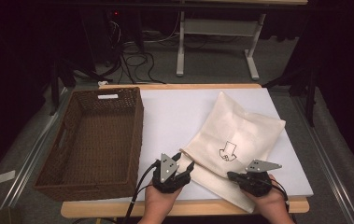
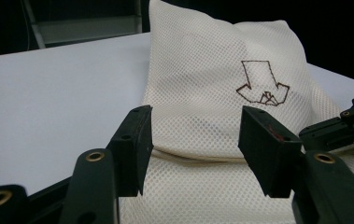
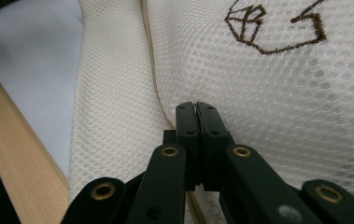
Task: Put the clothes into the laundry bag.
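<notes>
Right gripper view: right claw (image 3: 197,108) is showing its jaws pressed together, tips lying on the cream mesh fabric bag (image 3: 277,93) right beside the bag's folded seam; whether a fold of mesh is pinched between them is not clear. Left claw (image 2: 195,135) is standing half spread, jaws either side of the bag's near corner, pads not touching the cloth yet.

High view: bag (image 1: 240,140) is lying flat and slanted on the right half of the white bench (image 1: 174,116), near edge close to the wooden front edge of the bench, both claws (image 1: 184,169) (image 1: 230,176) at that near edge.

Judged step: taking hold of the near edge to lift or fold the bag. To do it well, the left claw is needing to go lower so one jaw slips under the hem before closing, and both grips should catch the same layer, or the mesh will bunch and slip.

Dark brown woven wicker basket (image 1: 95,140) is sitting on the left, well apart from the bag.

Markings: brown stitched outline figure (image 2: 263,84) on the bag, arrow-like shape, no readable letters. White tag (image 1: 108,96) on the basket's far rim, too small to read.
</notes>
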Demonstrator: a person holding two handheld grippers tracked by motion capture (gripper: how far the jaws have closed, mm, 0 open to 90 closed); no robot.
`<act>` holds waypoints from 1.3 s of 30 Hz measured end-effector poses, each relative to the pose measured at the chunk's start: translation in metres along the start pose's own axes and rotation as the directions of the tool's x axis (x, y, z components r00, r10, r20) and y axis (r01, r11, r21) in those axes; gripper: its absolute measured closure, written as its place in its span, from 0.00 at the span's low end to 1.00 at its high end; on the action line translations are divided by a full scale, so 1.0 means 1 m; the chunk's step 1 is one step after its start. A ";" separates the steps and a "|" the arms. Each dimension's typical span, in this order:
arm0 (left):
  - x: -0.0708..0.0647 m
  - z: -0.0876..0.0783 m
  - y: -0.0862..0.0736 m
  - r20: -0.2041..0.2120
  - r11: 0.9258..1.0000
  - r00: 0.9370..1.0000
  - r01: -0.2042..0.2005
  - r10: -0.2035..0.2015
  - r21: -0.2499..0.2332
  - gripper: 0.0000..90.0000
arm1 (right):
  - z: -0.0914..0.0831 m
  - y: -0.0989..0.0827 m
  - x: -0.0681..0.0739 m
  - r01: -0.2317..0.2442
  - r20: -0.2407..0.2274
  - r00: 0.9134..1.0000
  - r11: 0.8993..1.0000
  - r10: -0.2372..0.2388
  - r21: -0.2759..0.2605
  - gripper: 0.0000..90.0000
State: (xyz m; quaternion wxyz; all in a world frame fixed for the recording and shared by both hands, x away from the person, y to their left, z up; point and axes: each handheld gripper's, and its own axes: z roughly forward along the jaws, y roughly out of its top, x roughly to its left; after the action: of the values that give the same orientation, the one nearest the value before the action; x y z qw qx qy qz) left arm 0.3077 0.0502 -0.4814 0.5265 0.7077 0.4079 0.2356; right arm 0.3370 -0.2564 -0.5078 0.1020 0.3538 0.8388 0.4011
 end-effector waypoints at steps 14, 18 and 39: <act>0.000 0.005 -0.004 -0.005 1.000 1.000 -0.004 0.004 0.026 0.50 | -0.008 0.003 0.002 0.003 -0.005 1.000 0.998 -0.003 -0.064 0.87; 0.001 0.007 -0.005 -0.006 0.999 1.000 -0.006 0.006 0.032 0.50 | -0.026 0.006 0.000 -0.013 0.014 1.000 0.990 0.016 -0.141 0.82; -0.004 0.024 0.004 0.024 1.000 1.000 -0.018 0.018 0.013 0.50 | -0.045 -0.035 -0.048 -0.277 0.257 0.922 0.957 0.289 -0.081 0.37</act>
State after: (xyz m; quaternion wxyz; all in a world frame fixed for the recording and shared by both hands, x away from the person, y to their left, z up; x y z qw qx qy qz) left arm 0.3249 0.0331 -0.4851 0.5244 0.7177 0.3968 0.2289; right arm 0.3336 -0.3309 -0.5103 0.1622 0.5195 0.7488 0.3784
